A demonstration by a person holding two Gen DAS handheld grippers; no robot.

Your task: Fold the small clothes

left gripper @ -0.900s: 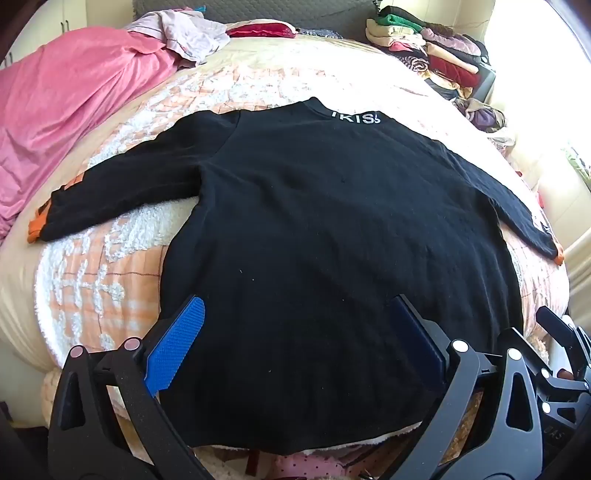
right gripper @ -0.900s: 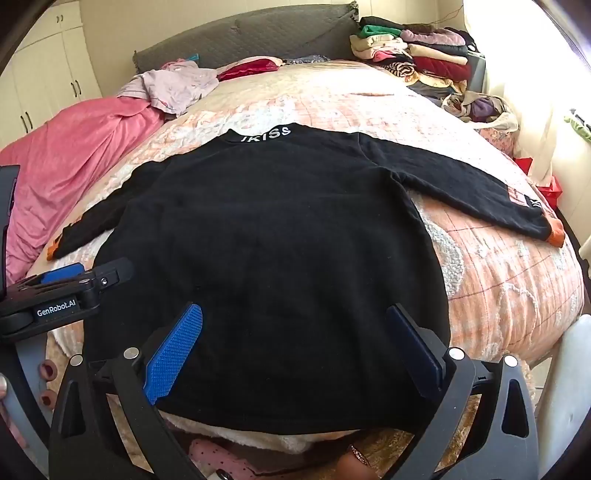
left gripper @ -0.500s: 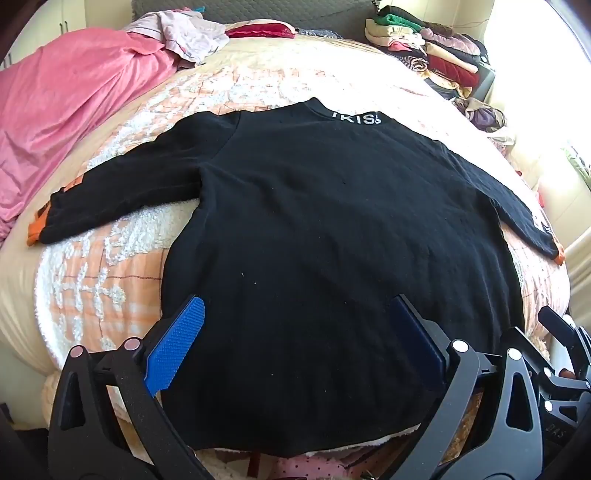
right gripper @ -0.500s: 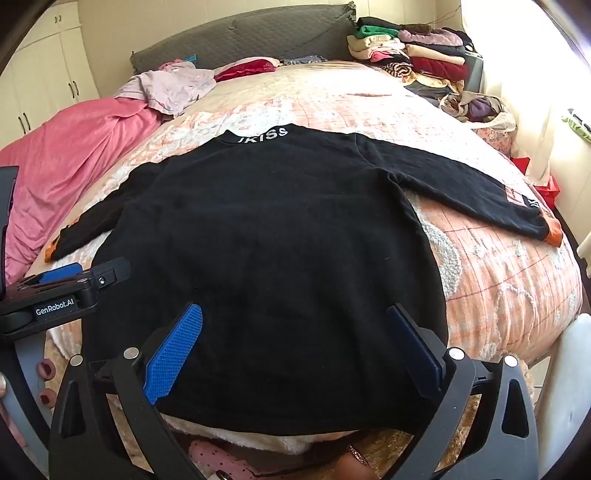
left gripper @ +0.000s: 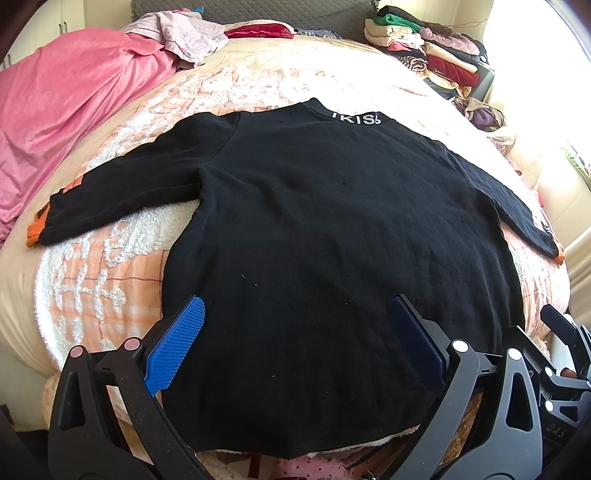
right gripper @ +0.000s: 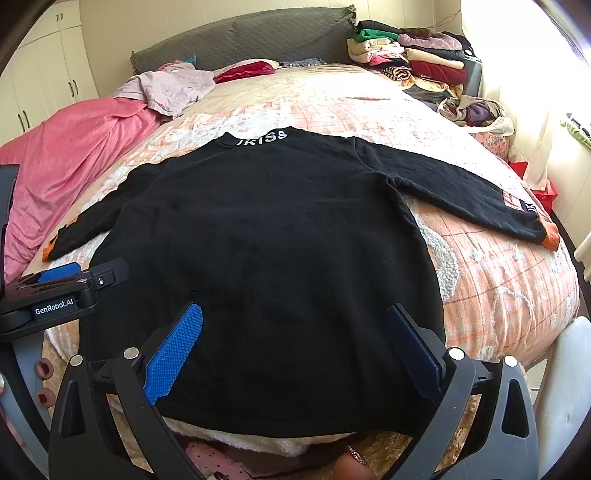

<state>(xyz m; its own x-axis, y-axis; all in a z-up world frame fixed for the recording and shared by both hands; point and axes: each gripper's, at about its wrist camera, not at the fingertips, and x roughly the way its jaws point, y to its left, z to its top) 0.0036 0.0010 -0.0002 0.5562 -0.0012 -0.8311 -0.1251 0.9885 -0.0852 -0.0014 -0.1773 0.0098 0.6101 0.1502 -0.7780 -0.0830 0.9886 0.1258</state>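
A black long-sleeved top (left gripper: 332, 229) with orange cuffs and white letters at the collar lies flat, back up, on the bed, sleeves spread to both sides. It also shows in the right wrist view (right gripper: 266, 236). My left gripper (left gripper: 295, 343) is open and empty, hovering above the top's hem. My right gripper (right gripper: 295, 343) is open and empty above the hem too. The left gripper shows at the left edge of the right wrist view (right gripper: 62, 295).
The bed has an orange-and-white fleece blanket (left gripper: 110, 280). A pink quilt (left gripper: 62, 110) lies at the left. Loose clothes (right gripper: 173, 86) lie near the grey headboard (right gripper: 258, 33). A stack of folded clothes (right gripper: 410, 62) sits at the far right.
Both grippers have drifted slightly, so the view shifts a little. The top has not moved and both grippers stay open.
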